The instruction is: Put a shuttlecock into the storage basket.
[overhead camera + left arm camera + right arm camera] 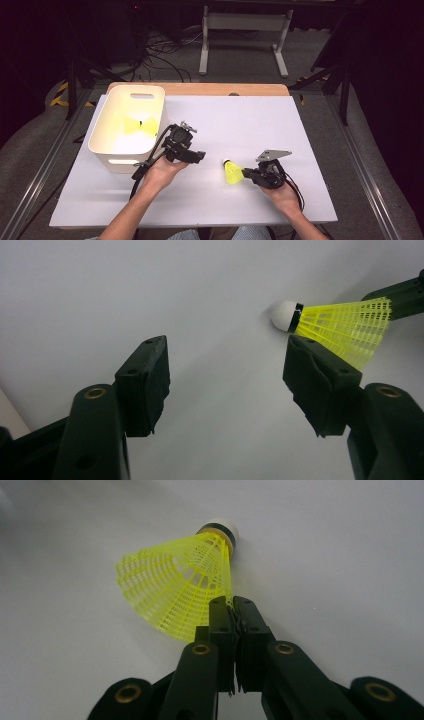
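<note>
A yellow shuttlecock (pixel 231 171) with a white cork tip lies on its side on the white table (pixel 240 120), right of centre. My right gripper (pixel 245 174) is shut on the rim of its mesh skirt; in the right gripper view the jaws (pixel 232 605) meet with the yellow skirt (pixel 180 585) pinched between them. My left gripper (pixel 199 157) is held just left of it, open and empty. In the left gripper view, bare table shows between the jaws of the left gripper (pixel 225 380), and the shuttlecock (pixel 340 322) lies beyond the right-hand jaw.
A white plastic bin (pixel 107 120) stands at the table's back left, with another yellow shuttlecock (pixel 139 125) inside. Beyond the table's wooden far edge are a floor with cables (pixel 160 55) and a white stand frame (pixel 245 22).
</note>
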A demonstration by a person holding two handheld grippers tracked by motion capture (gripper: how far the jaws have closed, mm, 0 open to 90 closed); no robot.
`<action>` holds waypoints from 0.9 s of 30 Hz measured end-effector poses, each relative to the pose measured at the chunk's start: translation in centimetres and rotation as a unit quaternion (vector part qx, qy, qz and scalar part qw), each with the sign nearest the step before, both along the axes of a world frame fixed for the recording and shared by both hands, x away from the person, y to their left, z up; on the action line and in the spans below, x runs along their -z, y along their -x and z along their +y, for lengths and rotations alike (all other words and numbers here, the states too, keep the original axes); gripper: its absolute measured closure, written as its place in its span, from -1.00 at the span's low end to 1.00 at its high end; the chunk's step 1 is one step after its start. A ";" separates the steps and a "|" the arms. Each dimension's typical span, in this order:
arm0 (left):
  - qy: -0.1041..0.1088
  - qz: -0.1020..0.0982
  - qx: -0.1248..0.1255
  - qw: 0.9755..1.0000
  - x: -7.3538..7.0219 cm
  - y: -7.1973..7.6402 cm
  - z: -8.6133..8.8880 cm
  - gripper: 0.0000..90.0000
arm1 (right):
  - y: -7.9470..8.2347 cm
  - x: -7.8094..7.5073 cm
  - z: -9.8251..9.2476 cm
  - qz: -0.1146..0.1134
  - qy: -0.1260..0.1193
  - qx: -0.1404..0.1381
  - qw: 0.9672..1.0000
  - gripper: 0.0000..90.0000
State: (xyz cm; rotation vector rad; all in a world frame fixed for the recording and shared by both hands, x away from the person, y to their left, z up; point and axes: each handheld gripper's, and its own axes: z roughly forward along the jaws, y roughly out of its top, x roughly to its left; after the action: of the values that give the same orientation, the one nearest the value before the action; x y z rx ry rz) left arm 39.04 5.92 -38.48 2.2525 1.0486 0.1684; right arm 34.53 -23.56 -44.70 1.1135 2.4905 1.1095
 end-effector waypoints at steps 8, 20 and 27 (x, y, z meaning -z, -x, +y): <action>0.001 -0.002 0.000 1.000 0.0 0.1 0.1 -0.20 | 0.1 -0.5 0.3 -0.003 -0.007 -0.001 1.000 1.00; 0.006 -0.001 0.003 1.000 0.0 0.4 0.3 -0.21 | -0.4 -2.1 1.1 -0.017 -0.007 0.003 1.000 1.00; 0.011 0.005 0.008 1.000 0.2 0.5 0.3 -0.21 | -1.2 -3.0 1.9 -0.022 0.001 0.007 1.000 1.00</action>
State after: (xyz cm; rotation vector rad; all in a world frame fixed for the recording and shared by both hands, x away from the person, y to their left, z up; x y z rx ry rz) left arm 38.50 6.26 -38.71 2.2436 1.0318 0.1392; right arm 35.70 -21.61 -41.69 1.0926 2.4451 1.1166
